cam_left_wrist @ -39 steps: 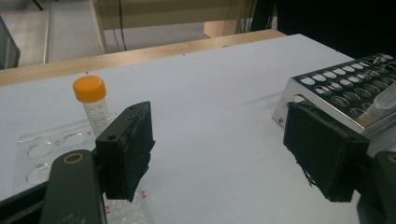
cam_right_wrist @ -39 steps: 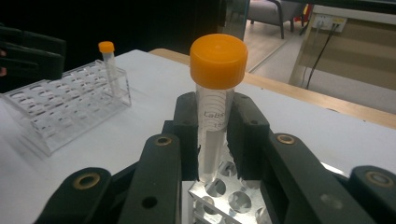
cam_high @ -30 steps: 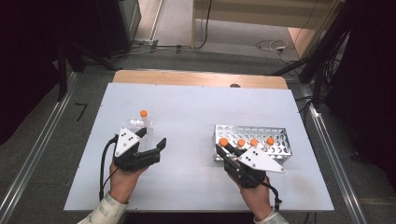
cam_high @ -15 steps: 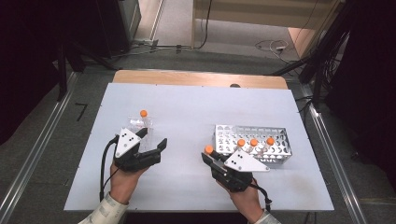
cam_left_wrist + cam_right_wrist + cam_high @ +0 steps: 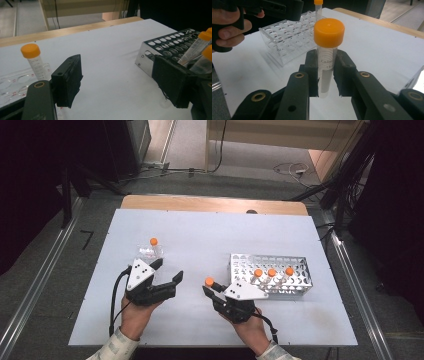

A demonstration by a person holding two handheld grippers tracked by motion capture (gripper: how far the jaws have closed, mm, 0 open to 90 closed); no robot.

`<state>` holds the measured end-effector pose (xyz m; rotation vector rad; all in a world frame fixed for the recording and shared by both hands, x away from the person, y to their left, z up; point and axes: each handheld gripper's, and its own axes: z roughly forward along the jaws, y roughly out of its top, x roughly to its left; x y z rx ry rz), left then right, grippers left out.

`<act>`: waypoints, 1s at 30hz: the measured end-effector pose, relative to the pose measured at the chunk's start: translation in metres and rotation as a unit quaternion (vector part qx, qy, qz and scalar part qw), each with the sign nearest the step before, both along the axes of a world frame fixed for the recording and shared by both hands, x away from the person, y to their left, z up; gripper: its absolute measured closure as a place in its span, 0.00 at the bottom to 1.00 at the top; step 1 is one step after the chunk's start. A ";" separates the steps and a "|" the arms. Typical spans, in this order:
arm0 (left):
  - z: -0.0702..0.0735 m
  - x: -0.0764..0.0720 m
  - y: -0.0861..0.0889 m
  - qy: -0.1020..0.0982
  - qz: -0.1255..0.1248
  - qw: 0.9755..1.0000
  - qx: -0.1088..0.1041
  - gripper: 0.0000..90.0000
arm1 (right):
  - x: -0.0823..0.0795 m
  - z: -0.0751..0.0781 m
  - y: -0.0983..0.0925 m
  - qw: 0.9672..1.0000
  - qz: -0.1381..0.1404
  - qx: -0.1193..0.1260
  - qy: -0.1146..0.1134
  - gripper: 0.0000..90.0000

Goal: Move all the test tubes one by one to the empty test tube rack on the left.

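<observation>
While the left gripper (image 5: 167,272) rests on the left half of the white table (image 5: 210,235) with its jaws spread wide and nothing between them, a clear plastic rack (image 5: 148,252) lies just beyond it, carrying one upright orange-capped tube (image 5: 153,242) at its far side. From the left gripper view that tube (image 5: 33,60) stands to the left of the near jaw. Further right, near the table's middle, the right gripper (image 5: 212,290) is clamped on a second orange-capped tube (image 5: 209,282); the right gripper view shows both pads pressing the clear body of this held tube (image 5: 327,50) just below its cap, the tube upright. Right of it sits a metal rack (image 5: 272,262) with three more capped tubes (image 5: 272,272) in its near row, just beside the right hand (image 5: 250,327).
</observation>
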<state>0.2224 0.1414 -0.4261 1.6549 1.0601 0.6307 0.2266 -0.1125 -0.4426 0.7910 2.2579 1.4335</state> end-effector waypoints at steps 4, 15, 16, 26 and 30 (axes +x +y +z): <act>0.002 -0.003 -0.008 -0.005 -0.020 1.000 -0.004 0.27 | 0.004 -0.005 0.007 1.000 0.003 -0.007 0.005 0.80; 0.004 -0.011 -0.027 -0.007 -0.070 0.998 -0.006 0.33 | 0.011 -0.011 0.023 1.000 0.012 -0.018 0.009 0.80; 0.003 -0.011 -0.028 -0.006 -0.073 0.997 -0.004 0.34 | 0.011 -0.011 0.025 1.000 0.014 -0.018 0.010 0.80; -0.001 -0.011 -0.032 -0.009 -0.091 0.996 0.009 0.46 | 0.010 -0.008 0.037 0.999 0.029 -0.016 0.006 0.80; -0.003 -0.011 -0.032 -0.010 -0.095 0.995 0.011 0.57 | 0.012 -0.009 0.038 0.999 0.028 -0.016 0.008 0.80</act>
